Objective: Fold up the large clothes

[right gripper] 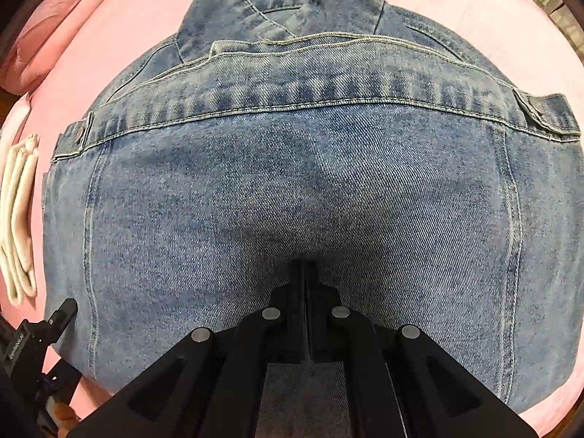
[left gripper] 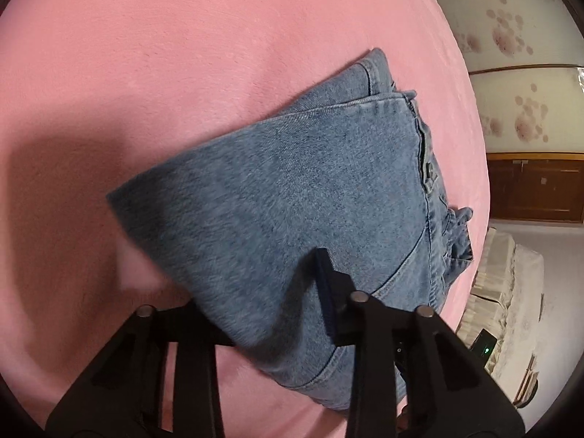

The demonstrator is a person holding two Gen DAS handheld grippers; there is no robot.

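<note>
Both grippers' jaws meet the folded denim jacket point(right gripper: 292, 168) on pink bedding point(left gripper: 146, 91).

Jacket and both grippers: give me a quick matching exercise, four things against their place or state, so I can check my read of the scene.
Things:
1. jacket
2. right gripper
3. white cloth
4. left gripper

Places or states:
A. shut with nothing between its fingers, over the middle of the denim
B. folded, lying on the bed beside the denim's edge
C. blue, folded on the pink cover
D. has the denim's edge between its fingers

Pairs: 1-C, 2-A, 3-B, 4-D
</note>
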